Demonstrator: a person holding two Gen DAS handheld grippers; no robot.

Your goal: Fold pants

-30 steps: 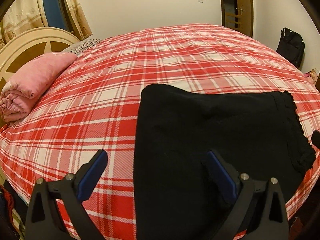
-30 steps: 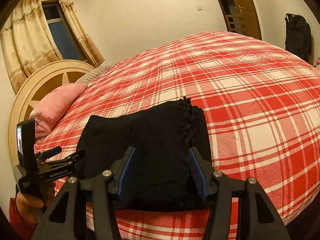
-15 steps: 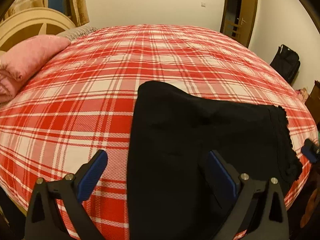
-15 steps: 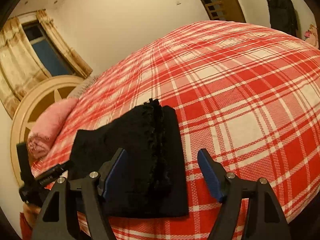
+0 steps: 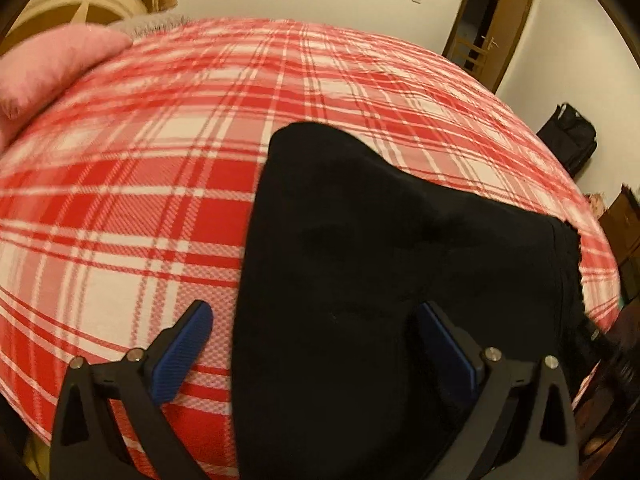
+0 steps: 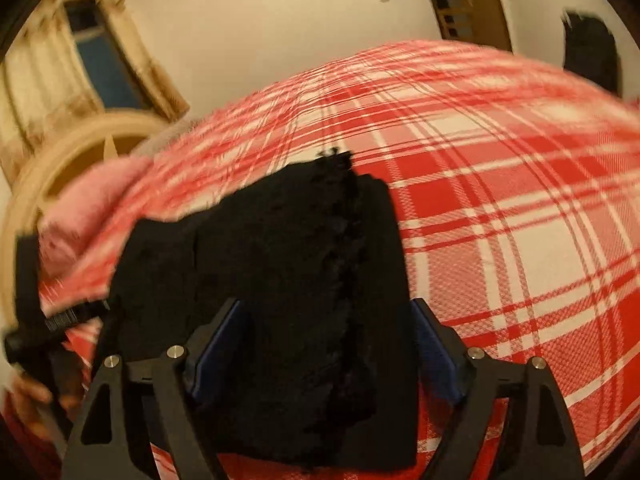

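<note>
Straddling the folded black pants (image 5: pixel 380 272) on the plaid bed (image 5: pixel 140 208) with both tools.

We see the bundle lying near the bed's front edge, its long axis running across from one hand to the other. Our left hand-held gripper (image 5: pixel 316 344) stands open over the smooth end, one pad above the bedspread, the other above cloth, neither pressing. Our right hand-held gripper (image 6: pixel 324 352) is opening, the frilled end between its pads but apparently free. Each hand is nearer its own end, so we judge the next fold would bring the ends together. No containers show.
</note>
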